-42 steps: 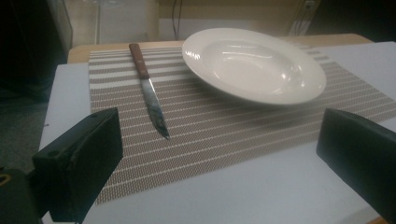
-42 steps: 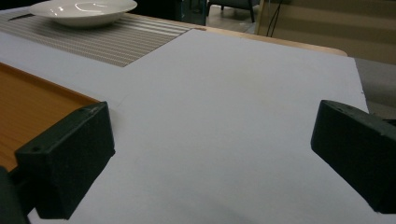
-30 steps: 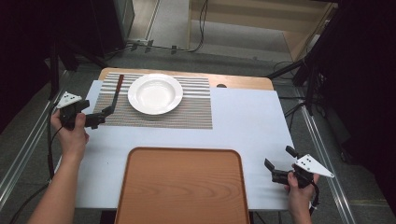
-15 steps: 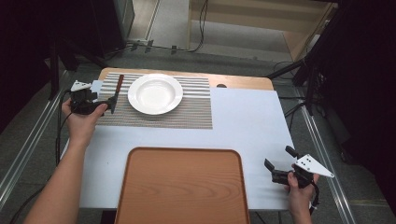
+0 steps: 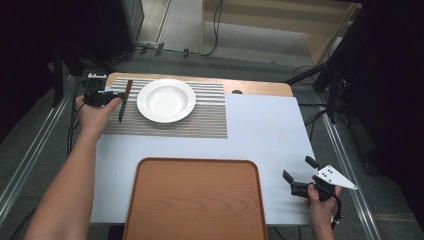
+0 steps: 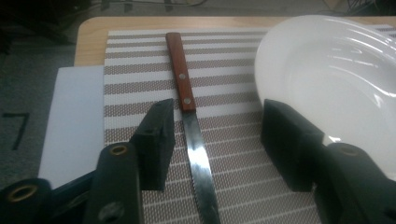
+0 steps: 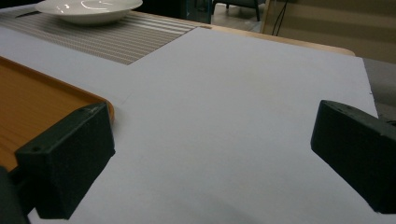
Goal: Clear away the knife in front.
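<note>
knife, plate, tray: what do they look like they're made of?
Knife: reddish-brown handle with two pale rivets, probably wood; the grey blade reflects light and has a toothed edge, likely steel.
Plate: glossy white with sharp highlights, probably glazed ceramic, though melamine is possible.
Tray: orange-brown with a wood-grain pattern, matte finish and rounded raised rim; could be laminate or printed plastic rather than solid wood.

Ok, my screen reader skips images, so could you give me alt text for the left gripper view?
A wooden-handled knife lies on a striped placemat, its blade running between the open black fingers of the left gripper. A white plate sits on the mat to the right.
</note>
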A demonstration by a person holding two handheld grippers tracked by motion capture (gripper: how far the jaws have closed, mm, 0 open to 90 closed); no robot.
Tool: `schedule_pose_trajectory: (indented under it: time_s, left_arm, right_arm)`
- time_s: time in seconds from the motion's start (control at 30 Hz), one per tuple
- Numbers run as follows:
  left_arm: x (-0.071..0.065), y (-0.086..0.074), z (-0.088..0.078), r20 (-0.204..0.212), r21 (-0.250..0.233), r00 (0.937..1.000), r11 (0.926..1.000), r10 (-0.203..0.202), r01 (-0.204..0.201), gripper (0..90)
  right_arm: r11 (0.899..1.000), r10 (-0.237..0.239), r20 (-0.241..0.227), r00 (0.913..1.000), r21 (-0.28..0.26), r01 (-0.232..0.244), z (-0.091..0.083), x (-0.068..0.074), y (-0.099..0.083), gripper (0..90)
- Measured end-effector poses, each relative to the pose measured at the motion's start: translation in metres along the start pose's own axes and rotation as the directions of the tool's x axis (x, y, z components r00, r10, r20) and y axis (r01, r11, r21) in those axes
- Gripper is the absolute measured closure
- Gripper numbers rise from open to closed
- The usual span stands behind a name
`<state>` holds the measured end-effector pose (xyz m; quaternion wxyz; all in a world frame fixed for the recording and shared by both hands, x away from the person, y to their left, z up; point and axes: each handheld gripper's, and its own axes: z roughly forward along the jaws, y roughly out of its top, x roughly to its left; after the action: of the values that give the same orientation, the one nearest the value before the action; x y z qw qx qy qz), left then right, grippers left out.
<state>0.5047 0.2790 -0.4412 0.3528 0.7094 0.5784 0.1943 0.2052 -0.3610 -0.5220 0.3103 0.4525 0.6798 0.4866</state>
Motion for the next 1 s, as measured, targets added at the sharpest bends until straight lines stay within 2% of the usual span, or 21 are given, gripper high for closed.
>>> schedule_pose_trajectory:
  time_s: [0.13,0.3,0.53,0.7,1.0]
  left_arm:
    - [0.003,0.008,0.014,-0.016,0.054,0.9998,0.9985,-0.011,0.012,52.4]
    - [0.008,0.015,0.025,-0.007,0.089,0.9992,0.9952,-0.040,0.041,57.7]
    - [0.010,0.021,0.040,-0.020,0.146,0.9991,0.9885,-0.038,0.040,62.3]
    - [0.014,0.020,0.050,-0.026,0.166,0.9971,0.9832,-0.071,0.075,66.2]
    - [0.011,0.020,0.061,-0.058,0.173,0.9967,0.9826,-0.057,0.067,68.4]
  right_arm:
    - [1.000,-0.001,-0.001,1.0000,0.002,0.001,0.000,0.000,0.000,0.0]
    - [1.000,0.003,-0.001,1.0000,0.003,-0.003,0.000,0.000,0.000,0.0]
    - [1.000,-0.005,0.007,1.0000,0.013,0.005,0.002,0.001,0.000,0.0]
    - [1.000,-0.004,0.015,0.9999,0.019,0.004,0.002,0.001,0.000,0.0]
    - [0.999,-0.010,0.022,0.9997,0.031,0.009,0.003,0.002,0.000,0.0]
